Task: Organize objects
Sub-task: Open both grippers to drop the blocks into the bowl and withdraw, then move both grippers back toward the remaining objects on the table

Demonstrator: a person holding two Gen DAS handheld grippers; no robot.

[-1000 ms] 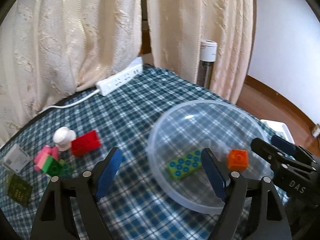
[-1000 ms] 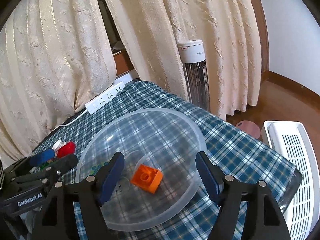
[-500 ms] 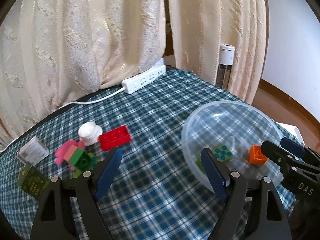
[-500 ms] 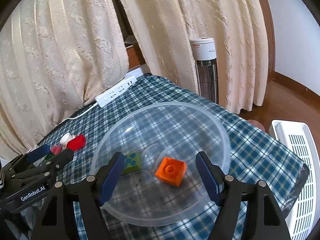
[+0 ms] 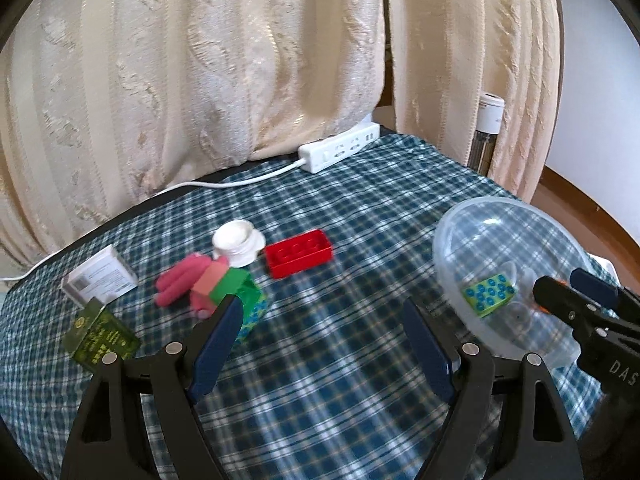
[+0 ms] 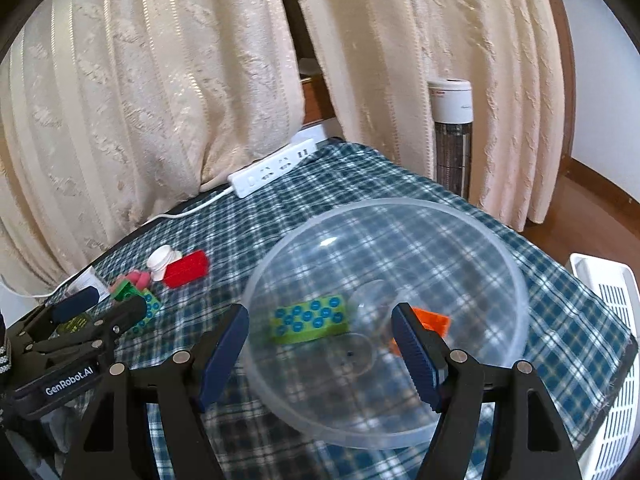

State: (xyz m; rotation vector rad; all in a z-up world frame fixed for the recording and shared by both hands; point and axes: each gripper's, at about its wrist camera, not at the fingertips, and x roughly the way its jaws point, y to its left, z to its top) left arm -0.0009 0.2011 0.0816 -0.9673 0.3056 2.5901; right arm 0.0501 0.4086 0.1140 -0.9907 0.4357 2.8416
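Left gripper: jaws spread apart, nothing held between the blue pads, only plaid tablecloth seen in the gap. Right gripper: jaws likewise spread and empty, positioned over the near rim of the clear plastic bowl, no pad seen pressing on it.

Inside the bowl: a green brick with blue studs is seen left of centre, lying flat; an orange brick lies to its right, partly hidden behind the right gripper's right finger. The two are apart. In the left wrist view the bowl sits at the right edge, with the right gripper's fingertips reaching in front of it.

Unsorted cluster, left part of the table, well apart from the bowl: a dark green box is found nearest, with a white-grey box just behind it. Beside these, a pink piece, a salmon block and a green block are bunched together, touching; exact stacking cannot be told, motion blur. A second blue-studded green brick is tucked under that bunch, partly masked by the left finger. Behind it, a white cap-shaped piece and a red brick are placed side by side, just apart.

Far edge: a white power strip is laid against the cream curtains, cable run off to the left. A white-topped tower appliance is seen past the table by the curtains; a white slatted item on the floor at right.
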